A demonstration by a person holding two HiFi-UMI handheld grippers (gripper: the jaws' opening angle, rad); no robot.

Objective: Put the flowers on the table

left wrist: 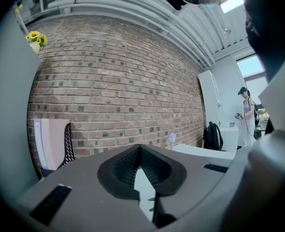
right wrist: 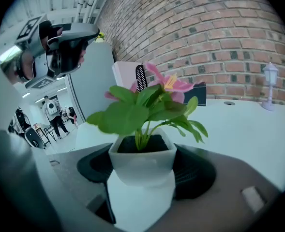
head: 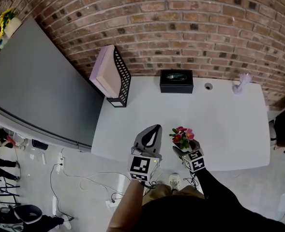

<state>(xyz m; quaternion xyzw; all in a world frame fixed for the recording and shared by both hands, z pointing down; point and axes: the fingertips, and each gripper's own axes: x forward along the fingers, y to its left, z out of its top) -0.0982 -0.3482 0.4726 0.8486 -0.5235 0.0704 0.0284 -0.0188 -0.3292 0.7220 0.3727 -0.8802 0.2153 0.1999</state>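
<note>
Now the right gripper (head: 184, 152) is clamped on the pot (right wrist: 142, 162), so the flowers (right wrist: 149, 98) stand upright above the table's (head: 229, 129) six-o'clock edge. The left gripper (head: 153, 129), jaws together and empty, waits at its nine o'clock.

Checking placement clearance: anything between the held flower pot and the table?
Nothing visible. The right gripper holds the flower pot over bare table near its front edge; the black box, file rack and small lamp stand far back by the wall.
</note>
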